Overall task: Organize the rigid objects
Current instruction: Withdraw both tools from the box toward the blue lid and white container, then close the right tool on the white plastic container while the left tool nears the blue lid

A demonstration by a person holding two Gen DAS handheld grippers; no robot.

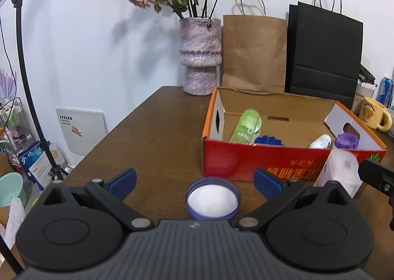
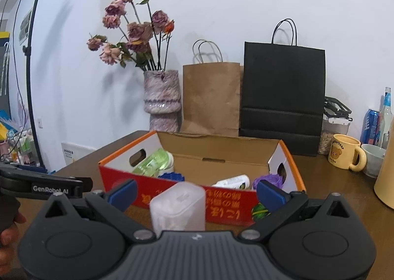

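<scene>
Left wrist view: your left gripper (image 1: 194, 181) was spread wide and held nothing, with a blue lid (image 1: 212, 198) lying upside down on the brown table (image 1: 152, 137) between its fingers. The red cardboard box (image 1: 258, 159) stood just beyond, holding a green bottle (image 1: 246, 125). In the right wrist view, your right gripper (image 2: 197, 192) was equally wide and empty, a frosted plastic container (image 2: 177, 206) standing untouched between its fingers.

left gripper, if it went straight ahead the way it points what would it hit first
Probably the blue cap lying open side up on the table, between the open left gripper fingers. Past it stands the red box. Depth is hard to judge, so the gripper might pass over the cap.
</scene>
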